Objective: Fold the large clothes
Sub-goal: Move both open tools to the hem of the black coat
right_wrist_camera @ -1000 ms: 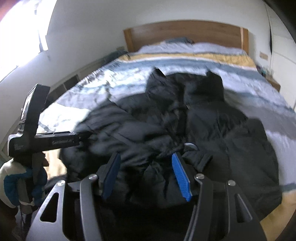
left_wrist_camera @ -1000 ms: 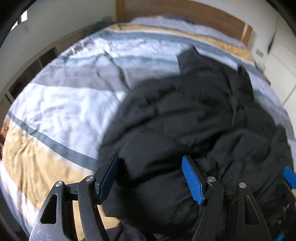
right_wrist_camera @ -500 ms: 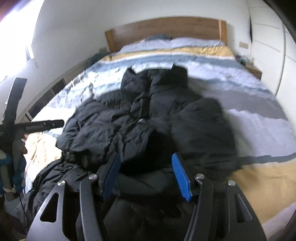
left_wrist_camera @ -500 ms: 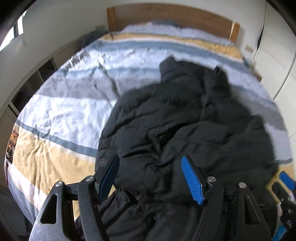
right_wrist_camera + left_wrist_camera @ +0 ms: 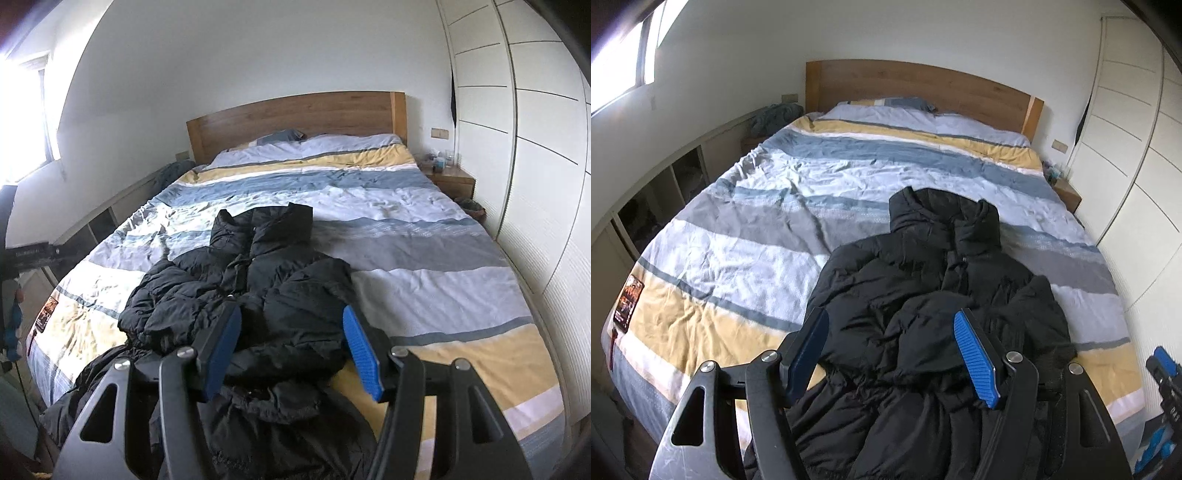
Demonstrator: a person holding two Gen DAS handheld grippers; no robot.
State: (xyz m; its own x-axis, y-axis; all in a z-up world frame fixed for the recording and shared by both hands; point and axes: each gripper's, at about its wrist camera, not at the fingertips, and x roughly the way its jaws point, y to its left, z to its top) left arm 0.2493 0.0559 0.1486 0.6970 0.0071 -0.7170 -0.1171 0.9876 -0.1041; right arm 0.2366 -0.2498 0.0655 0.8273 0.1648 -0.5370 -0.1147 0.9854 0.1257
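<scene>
moved: I pulled both grippers back from the black coat point(image 5: 934, 295) | jaws: left gripper point(image 5: 897, 354) and right gripper point(image 5: 291, 350) wide open, holding nothing | coat: in front of me on the bed point(image 5: 738, 258), bottom hanging off | risk: puffy, slippery coat may slide off.

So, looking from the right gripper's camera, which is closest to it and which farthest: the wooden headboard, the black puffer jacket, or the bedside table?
1. Black puffer jacket, just ahead of the right gripper, at the bed's foot.
2. Bedside table, far right, beside the bed's head.
3. Wooden headboard, against the back wall, slightly farther.
</scene>
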